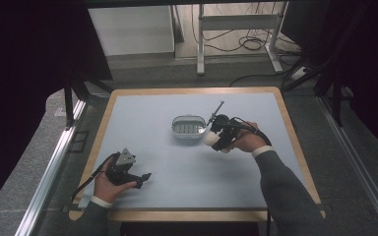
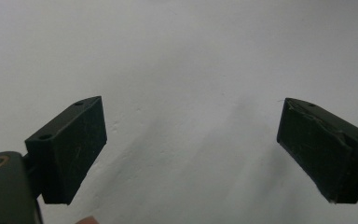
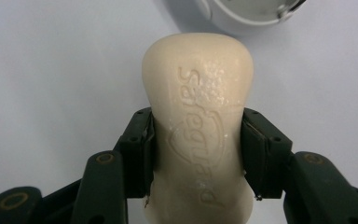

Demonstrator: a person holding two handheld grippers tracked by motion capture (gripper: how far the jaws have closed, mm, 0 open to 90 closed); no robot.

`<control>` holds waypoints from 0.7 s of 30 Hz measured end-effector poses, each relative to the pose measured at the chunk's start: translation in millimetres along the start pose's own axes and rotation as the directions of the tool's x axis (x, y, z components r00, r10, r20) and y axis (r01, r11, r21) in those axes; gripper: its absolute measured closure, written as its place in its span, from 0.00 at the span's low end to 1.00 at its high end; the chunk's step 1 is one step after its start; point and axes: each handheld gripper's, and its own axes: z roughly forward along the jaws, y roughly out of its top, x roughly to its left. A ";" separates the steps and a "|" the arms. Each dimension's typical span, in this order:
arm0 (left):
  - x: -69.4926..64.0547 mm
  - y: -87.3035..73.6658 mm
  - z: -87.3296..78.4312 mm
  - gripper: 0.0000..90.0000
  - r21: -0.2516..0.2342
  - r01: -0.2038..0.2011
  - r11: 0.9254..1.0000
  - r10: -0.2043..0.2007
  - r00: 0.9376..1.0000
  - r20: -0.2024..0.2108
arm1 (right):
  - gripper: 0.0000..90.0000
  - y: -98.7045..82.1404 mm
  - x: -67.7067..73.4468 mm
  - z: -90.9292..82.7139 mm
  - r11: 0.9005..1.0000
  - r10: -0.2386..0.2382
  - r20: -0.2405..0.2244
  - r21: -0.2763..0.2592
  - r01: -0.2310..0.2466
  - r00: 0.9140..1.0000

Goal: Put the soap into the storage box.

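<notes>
While the right gripper (image 3: 196, 154) is clamped on a cream bar of soap (image 3: 198, 121), its two pads press against the bar's narrow waist from either side, with the bar standing lengthwise between them and its rounded end projecting beyond the fingertips. Embossed lettering and a shield mark run along the upper face of the soap; small beads or flecks show near the far end. In the high view the right gripper (image 1: 215, 138) is held above the mat (image 1: 187, 167) at centre-right, the soap (image 1: 209, 138) showing as a pale lump at its near-left end, just beside the dish (image 1: 188, 127). Whether the soap touches the dish cannot be told. The dish is a white oval with a ribbed or slotted floor, and it sits on the mat near the middle of the table (image 1: 109, 105). Its rim (image 3: 242, 14) appears at the top of the right gripper view, just past the tip of the soap.

The left gripper (image 1: 145, 180) rests low at the near-left part of the mat, well apart from the soap and dish, held in the person's left hand (image 1: 109, 187). In the left gripper view its jaws stand wide apart, with nothing but bare mat (image 2: 191, 93) between them. The left gripper (image 2: 191, 149) grips nothing.
</notes>
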 end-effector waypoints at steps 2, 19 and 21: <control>0.0 0.0 0.0 0.10 0.000 -0.001 1.000 0.001 1.000 0.000 | 0.55 3.5 -2.6 0.7 1.000 0.000 0.001 -0.006 0.000 1.000; -0.6 -0.1 1.2 0.10 0.007 -0.005 1.000 0.005 1.000 0.003 | 0.55 18.9 -17.2 7.2 0.999 0.022 -0.001 -0.027 -0.022 1.000; -0.5 -0.1 1.2 0.10 0.007 -0.004 1.000 0.004 1.000 0.003 | 0.55 20.3 -17.7 7.5 0.999 0.025 0.000 -0.025 -0.025 1.000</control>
